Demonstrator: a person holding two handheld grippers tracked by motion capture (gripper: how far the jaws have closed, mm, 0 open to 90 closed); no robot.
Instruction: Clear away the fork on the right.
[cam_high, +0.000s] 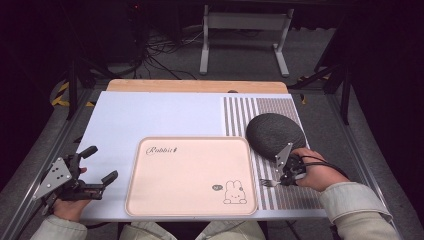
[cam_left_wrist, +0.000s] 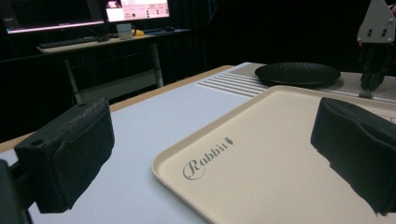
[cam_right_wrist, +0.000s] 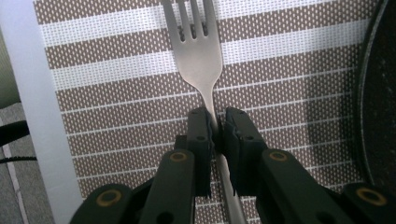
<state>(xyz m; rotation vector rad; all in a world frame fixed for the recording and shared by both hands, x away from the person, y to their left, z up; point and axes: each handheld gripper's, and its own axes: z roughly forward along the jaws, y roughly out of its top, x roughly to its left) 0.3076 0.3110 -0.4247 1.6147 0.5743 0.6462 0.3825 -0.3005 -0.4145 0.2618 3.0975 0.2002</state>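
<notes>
Seemingly ready to carry it, the right gripper (cam_right_wrist: 215, 128) pinches the fork (cam_right_wrist: 195, 51) by its neck over the striped placemat (cam_right_wrist: 116, 70), while the left gripper (cam_high: 90, 170) waits, jaws apart, beside the tray (cam_high: 190, 210).

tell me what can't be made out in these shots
- Fork handle: in the right gripper view it runs under the right gripper and off the bottom edge.
- Black plate: cut by the right edge there.
- Small mark beside the rabbit on the tray: too small in the high view.
</notes>
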